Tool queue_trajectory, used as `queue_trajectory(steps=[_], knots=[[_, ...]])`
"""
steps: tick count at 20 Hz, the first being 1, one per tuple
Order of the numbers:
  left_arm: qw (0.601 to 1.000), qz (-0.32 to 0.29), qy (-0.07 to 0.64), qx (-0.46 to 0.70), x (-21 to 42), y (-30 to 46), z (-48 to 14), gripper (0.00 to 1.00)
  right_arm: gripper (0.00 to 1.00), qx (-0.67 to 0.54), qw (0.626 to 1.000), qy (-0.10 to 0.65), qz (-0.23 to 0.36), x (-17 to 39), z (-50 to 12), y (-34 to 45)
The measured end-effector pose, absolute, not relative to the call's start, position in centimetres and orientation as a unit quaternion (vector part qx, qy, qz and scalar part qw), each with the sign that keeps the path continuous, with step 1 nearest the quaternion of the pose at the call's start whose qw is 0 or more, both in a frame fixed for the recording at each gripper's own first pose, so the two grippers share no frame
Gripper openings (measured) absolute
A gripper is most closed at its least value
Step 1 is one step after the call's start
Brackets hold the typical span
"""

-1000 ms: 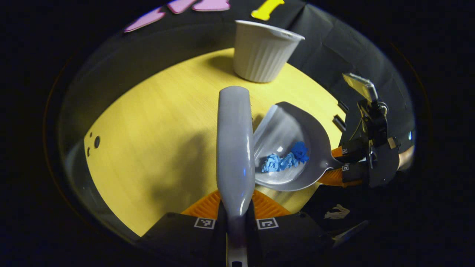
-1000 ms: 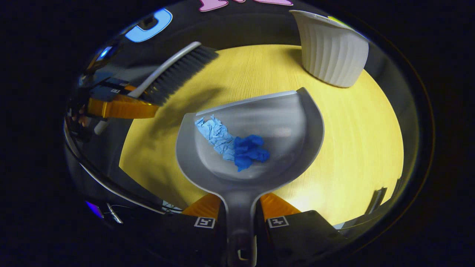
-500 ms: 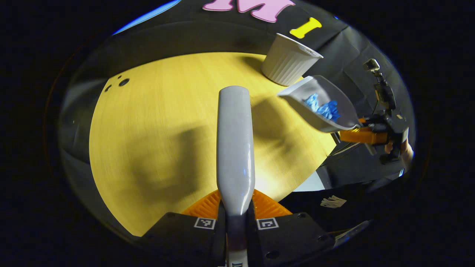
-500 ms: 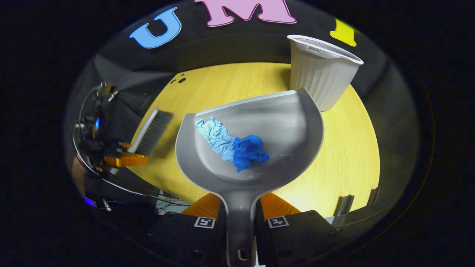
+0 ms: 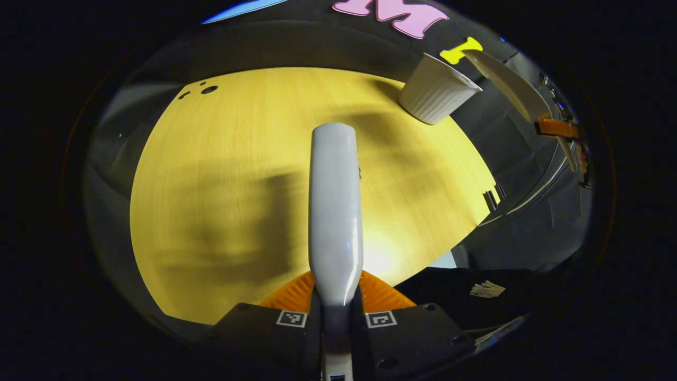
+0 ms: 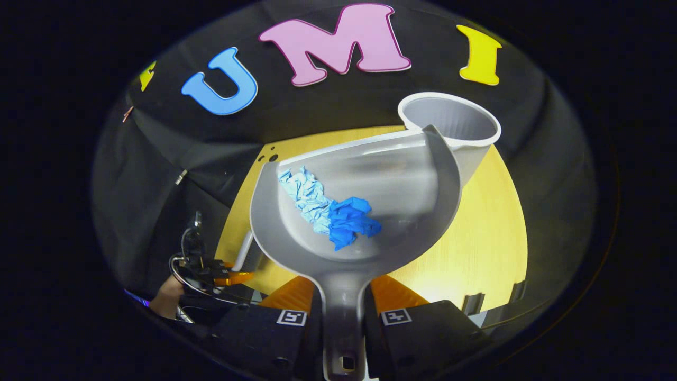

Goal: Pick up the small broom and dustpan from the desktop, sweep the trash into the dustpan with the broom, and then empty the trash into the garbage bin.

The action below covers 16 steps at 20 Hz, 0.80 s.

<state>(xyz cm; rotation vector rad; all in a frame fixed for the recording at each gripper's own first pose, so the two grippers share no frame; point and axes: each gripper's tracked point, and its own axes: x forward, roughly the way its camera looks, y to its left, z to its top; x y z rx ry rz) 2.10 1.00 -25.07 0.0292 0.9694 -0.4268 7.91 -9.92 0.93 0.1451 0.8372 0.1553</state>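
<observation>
My right gripper (image 6: 342,306) is shut on the handle of the grey dustpan (image 6: 402,174), held high above the yellow desk (image 6: 492,238). Crumpled blue paper (image 6: 330,209) lies in the pan. The pan's front lip reaches the rim of the white ribbed garbage bin (image 6: 460,124). My left gripper (image 5: 336,302) is shut on the grey broom handle (image 5: 335,206), which points out over the desk (image 5: 222,174). In the left gripper view the dustpan (image 5: 508,82) hangs edge-on beside the bin (image 5: 436,95), with the right gripper (image 5: 560,128) behind it. The left gripper (image 6: 227,275) and a hand show low in the right gripper view.
Small dark holes (image 5: 203,90) mark the desk's far left corner. The desk's right edge carries dark brackets (image 5: 492,198). A white scrap (image 5: 486,288) lies on the dark floor below the desk.
The right gripper has lifted the dustpan higher and carried it toward the bin. The left gripper has drawn the broom back and away from the pan.
</observation>
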Motion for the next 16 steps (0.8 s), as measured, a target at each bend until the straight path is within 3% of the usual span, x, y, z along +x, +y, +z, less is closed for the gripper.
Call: queue_trajectory(steps=[6, 16], knots=[[0.87, -0.154, 0.466, -0.041, 1.9, -0.4, -24.8, 0.26, 0.36, 0.056, 0.916, 0.391, 0.074, 14.4, 4.8, -15.5], [0.889, -0.067, 0.436, -0.124, 3.5, -4.9, -22.0, 0.26, 0.36, 0.052, 0.922, 0.38, 0.061, 23.7, 4.6, -24.7]])
